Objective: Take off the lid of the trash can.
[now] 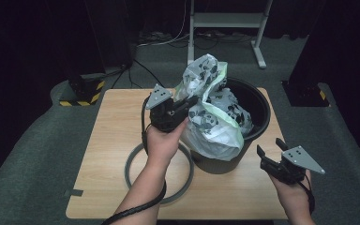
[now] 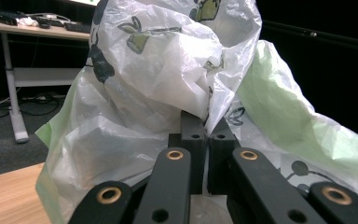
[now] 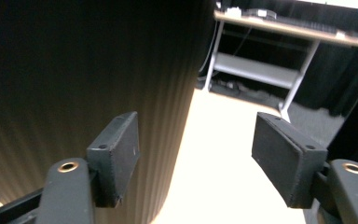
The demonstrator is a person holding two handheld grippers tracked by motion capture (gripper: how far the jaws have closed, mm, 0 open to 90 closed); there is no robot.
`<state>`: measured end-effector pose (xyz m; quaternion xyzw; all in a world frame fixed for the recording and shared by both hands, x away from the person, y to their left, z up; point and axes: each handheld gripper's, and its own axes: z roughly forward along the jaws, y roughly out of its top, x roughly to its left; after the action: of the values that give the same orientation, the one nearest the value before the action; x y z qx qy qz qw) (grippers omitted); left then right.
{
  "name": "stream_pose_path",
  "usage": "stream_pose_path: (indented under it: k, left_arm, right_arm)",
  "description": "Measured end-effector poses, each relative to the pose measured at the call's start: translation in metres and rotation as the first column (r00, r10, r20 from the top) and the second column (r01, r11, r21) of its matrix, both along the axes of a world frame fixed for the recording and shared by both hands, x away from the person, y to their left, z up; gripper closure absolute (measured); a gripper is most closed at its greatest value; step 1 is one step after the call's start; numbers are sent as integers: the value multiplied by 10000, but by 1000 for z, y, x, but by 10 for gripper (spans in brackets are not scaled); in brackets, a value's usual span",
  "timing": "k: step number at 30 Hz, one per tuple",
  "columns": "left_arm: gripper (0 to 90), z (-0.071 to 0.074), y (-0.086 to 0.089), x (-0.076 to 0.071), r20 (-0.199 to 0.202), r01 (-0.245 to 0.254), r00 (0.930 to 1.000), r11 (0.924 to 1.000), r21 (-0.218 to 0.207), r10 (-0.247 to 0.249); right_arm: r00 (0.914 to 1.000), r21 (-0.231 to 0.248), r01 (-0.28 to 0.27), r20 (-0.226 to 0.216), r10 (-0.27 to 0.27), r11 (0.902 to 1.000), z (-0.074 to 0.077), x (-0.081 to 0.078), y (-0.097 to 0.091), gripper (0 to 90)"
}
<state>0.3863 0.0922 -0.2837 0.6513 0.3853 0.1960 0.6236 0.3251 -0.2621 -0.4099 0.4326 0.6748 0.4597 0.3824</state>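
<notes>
A black ribbed bin [image 1: 258, 108] stands on the wooden table [image 1: 115, 122], right of centre. A white plastic bag [image 1: 215, 126] with panda prints and a pale green edge sits in it and spills over the near rim. My left gripper [image 1: 190, 102] is at the bin's left rim, shut on a fold of the bag [image 2: 158, 70]; the left gripper [image 2: 208, 128] has its pads together with film pinched between them. My right gripper [image 1: 269, 149] is open, low beside the bin's right front. In the right gripper view, the right gripper [image 3: 196, 154] has nothing between its jaws, with the bin wall [image 3: 74, 70] close on the left.
A grey ring [image 1: 133, 161] lies flat on the table under my left forearm. Behind the table stands a metal desk frame [image 1: 225, 21] with cables on the floor. Black stands flank the table at left [image 1: 82, 89] and right [image 1: 304, 89].
</notes>
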Motion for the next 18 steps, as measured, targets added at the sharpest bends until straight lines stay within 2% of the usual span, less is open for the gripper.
stream_pose_path:
  k: [2,3,5,6,7,8,9,10,11,12,13,14,15,18]
  left_arm:
    - [884,1,-2,0,52,-30,10000,10000,-8,30]
    - [884,2,-3,-1,112,-9,9999,10000,16,9]
    - [885,5,-4,-1,180,41,9998,9999,101,-43]
    - [884,6,-4,-1,230,42,9997,9999,110,-45]
    - [885,8,-4,-1,333,-16,9994,10000,86,14]
    - [885,9,-3,-1,410,-31,9992,10000,43,29]
    - [885,9,-3,-1,410,-31,9992,10000,43,29]
    - [885,10,-3,0,501,-32,9987,10000,47,30]
    - [885,13,-3,-1,700,-28,9975,10000,-36,30]
    - [885,13,-3,-1,700,-28,9975,10000,-36,30]
    - [886,16,-3,-2,943,-43,9955,9999,-116,53]
    - [886,16,-3,-2,943,-43,9955,9999,-116,53]
    - [886,19,-5,-4,1164,-77,9932,9998,-157,95]
    - [887,21,-6,-4,1268,-80,9919,9997,-223,108]
  right_arm:
    - [9993,-39,162,-346,-163,9999,-11,6,-2,280]
    - [9993,-39,162,-346,-163,9999,-11,6,-2,280]
    - [9982,-195,173,-566,-184,9997,-25,12,-5,258]
    - [9985,-262,175,-520,-189,9995,-29,14,-6,257]
    - [9974,-236,88,-706,-104,9997,-42,19,-10,241]
    - [9953,-184,162,-948,-179,9997,-48,22,-12,239]
    - [9953,-184,162,-948,-179,9997,-48,22,-12,239]
    - [9924,-133,261,-1198,-275,9996,-53,25,-13,238]
    - [9852,-129,480,-1644,-494,9988,-63,30,-16,234]
    - [9852,-129,480,-1644,-494,9988,-63,30,-16,234]
    - [9796,-227,925,-1768,-951,9954,-70,33,-20,243]
    - [9768,-255,1070,-1840,-1099,9939,-72,34,-21,243]
    - [9741,-272,1157,-1924,-1187,9929,-74,36,-22,243]
    - [9681,-224,1237,-2170,-1256,9921,-80,37,-23,243]
